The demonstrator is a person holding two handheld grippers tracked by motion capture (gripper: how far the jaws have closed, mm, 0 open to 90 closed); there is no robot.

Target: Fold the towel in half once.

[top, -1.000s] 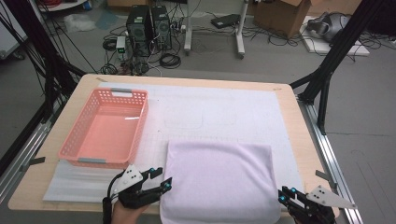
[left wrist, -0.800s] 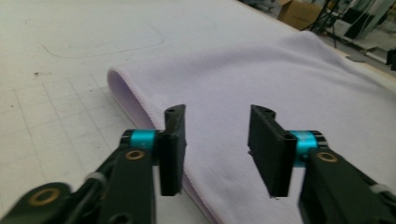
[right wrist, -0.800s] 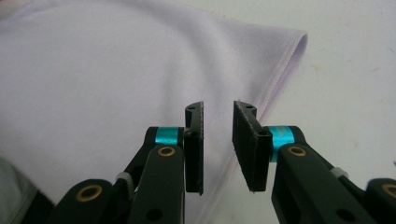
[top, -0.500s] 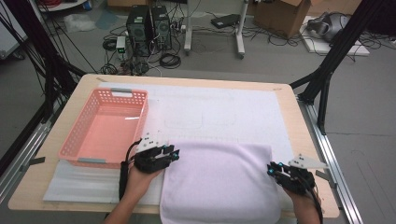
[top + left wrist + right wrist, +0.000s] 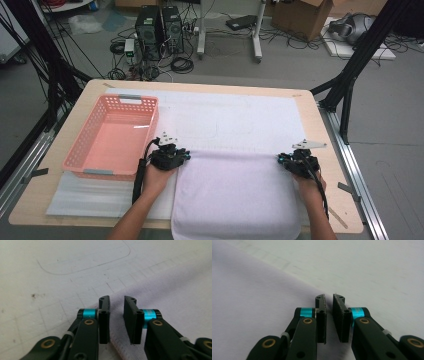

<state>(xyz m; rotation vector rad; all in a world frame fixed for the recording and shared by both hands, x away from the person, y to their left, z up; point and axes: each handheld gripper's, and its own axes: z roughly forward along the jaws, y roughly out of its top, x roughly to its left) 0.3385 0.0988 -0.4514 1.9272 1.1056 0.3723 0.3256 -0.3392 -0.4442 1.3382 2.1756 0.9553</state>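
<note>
Since the earlier frames both hands have moved up the table to the far corners of the lavender towel [image 5: 235,195]. Left gripper [image 5: 170,154] and right gripper [image 5: 298,160]: jaws have just been closing, a narrow gap remains, towel edge lies between them; cannot tell whether the pads press on it. Pink basket [image 5: 111,137] stands just left of the left gripper, on the white mat [image 5: 235,117]. The towel's near edge hangs off the table [image 5: 320,125], cut off.
</note>
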